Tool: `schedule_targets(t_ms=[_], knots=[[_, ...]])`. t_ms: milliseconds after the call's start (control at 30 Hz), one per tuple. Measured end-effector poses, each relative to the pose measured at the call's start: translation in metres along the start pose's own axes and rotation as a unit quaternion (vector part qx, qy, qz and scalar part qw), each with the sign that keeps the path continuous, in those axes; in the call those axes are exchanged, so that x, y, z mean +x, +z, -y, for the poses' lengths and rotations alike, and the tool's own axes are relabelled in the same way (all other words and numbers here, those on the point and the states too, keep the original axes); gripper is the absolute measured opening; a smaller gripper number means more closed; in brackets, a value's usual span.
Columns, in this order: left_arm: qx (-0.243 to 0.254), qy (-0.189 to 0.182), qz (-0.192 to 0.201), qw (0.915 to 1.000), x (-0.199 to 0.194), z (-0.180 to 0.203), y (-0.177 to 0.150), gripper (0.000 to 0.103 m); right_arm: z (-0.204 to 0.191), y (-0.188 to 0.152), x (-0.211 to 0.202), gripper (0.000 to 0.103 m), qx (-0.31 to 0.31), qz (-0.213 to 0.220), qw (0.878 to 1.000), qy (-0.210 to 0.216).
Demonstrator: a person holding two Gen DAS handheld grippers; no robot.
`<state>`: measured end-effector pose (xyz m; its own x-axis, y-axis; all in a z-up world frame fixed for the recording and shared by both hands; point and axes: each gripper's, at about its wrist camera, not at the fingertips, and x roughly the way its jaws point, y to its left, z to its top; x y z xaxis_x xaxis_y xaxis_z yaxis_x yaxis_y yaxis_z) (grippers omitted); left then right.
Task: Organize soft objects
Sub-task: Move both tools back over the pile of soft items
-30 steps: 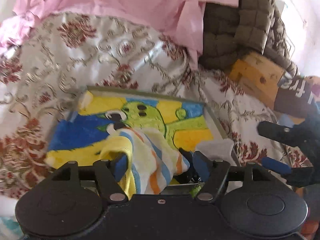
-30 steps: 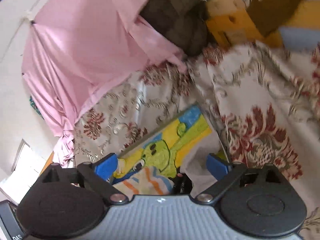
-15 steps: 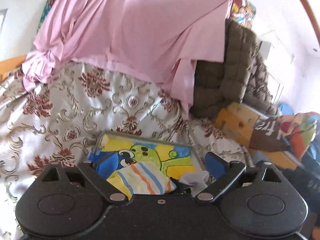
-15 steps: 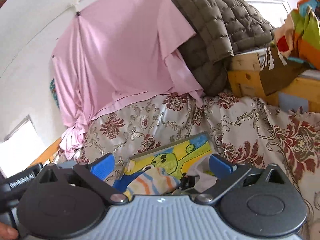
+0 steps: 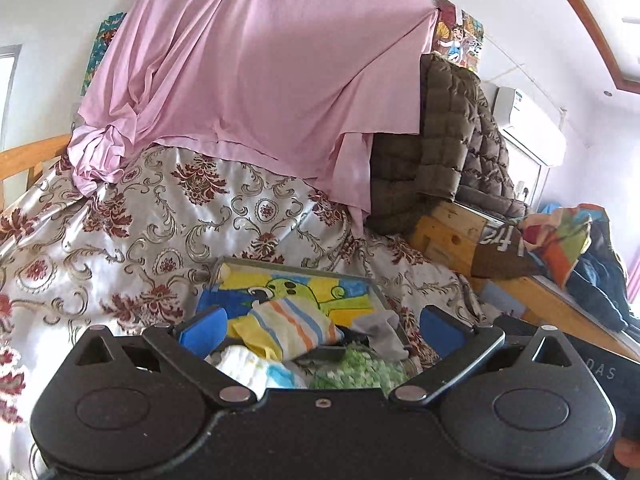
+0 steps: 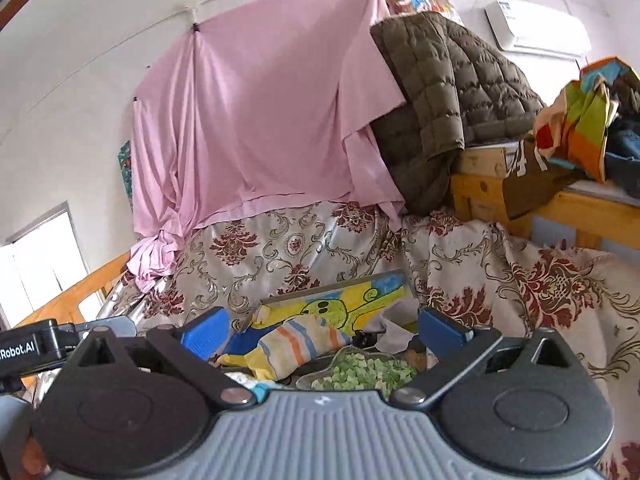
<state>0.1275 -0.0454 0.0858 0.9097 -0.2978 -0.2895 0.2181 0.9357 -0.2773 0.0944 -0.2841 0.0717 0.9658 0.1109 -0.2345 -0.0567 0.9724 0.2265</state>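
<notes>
Striped sock (image 5: 292, 330), yellow-white with orange and blue bands, crumpled on cartoon-print tray (image 5: 362, 292). Grey sock (image 5: 380, 330) bunched at tray's right edge. White-blue cloth (image 5: 256, 370) and green fuzzy piece (image 5: 356, 370) nearest the camera.

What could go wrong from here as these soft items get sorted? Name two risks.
The striped cloth overlaps other pieces in the pile, so a grab may drag the grey cloth along. Both the open left hand-held gripper and right hand-held gripper face the same pile, so they could collide.
</notes>
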Motion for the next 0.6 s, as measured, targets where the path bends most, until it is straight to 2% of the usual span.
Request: schedule_targets(t_ms=[233, 367, 600], knots=[[0.019, 0.010, 0.003, 0.9998, -0.030, -0.002, -0.025, 0.102, -0.009, -0.026, -0.023, 0.103, -0.020, -0.012, 1.000, 0.003], [0.023, 0.025, -0.014, 0.9993, -0.040, -0.013, -0.040, 0.102, -0.012, -0.043, -0.030, 0.103, -0.016, -0.038, 0.999, 0.013], [0.020, 0.046, -0.052, 0.9974, -0.054, -0.047, -0.066, 0.102, -0.030, -0.066, -0.030, 0.103, -0.052, -0.087, 0.995, 0.017]])
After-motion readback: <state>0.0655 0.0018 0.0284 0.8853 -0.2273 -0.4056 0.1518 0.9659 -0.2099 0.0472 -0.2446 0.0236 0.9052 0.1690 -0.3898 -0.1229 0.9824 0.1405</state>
